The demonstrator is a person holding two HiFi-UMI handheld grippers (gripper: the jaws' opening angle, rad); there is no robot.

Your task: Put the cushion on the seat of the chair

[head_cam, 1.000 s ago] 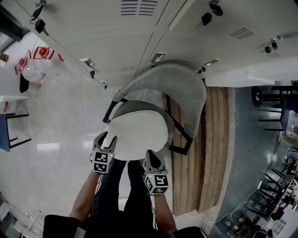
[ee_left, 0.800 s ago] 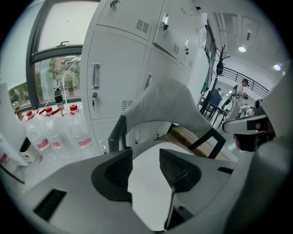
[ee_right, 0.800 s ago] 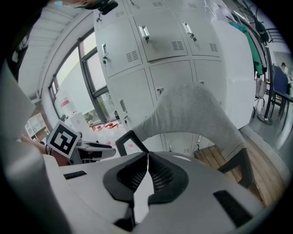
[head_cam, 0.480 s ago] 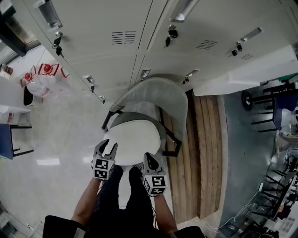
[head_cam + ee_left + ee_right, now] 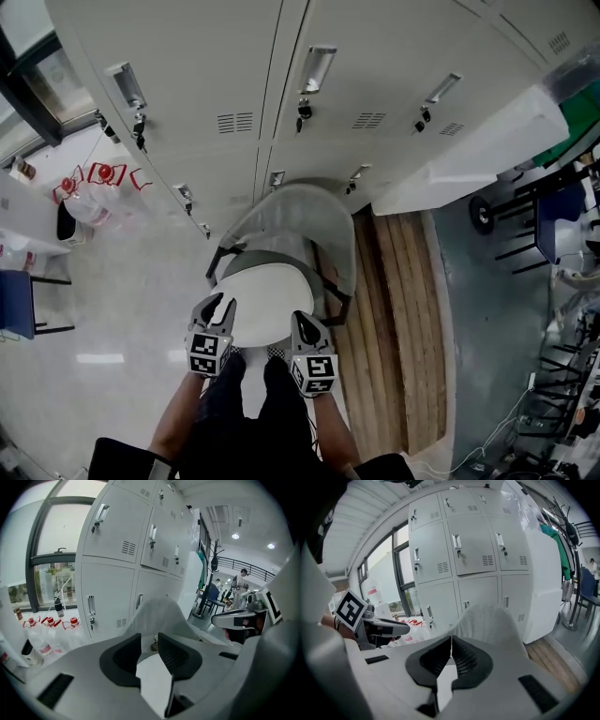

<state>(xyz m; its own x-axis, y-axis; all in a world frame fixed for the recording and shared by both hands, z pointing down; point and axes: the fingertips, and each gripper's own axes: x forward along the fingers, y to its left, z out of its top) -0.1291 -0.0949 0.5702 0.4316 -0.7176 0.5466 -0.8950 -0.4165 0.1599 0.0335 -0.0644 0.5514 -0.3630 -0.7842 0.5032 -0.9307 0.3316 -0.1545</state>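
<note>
White cushion (image 5: pixel 265 305) lies on grey chair (image 5: pixel 314 217) seat. Left gripper (image 5: pixel 217 304): jaws apart, just been closing, gripping nothing. Right gripper (image 5: pixel 303 321): jaws together, empty.

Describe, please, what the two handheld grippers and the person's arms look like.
The left gripper and right gripper are alike: pale grey bodies, dark ribbed pads, and a rear cube bearing black-and-white square markers. The forearms are bare below dark short sleeves.

No readable text or labels
</note>
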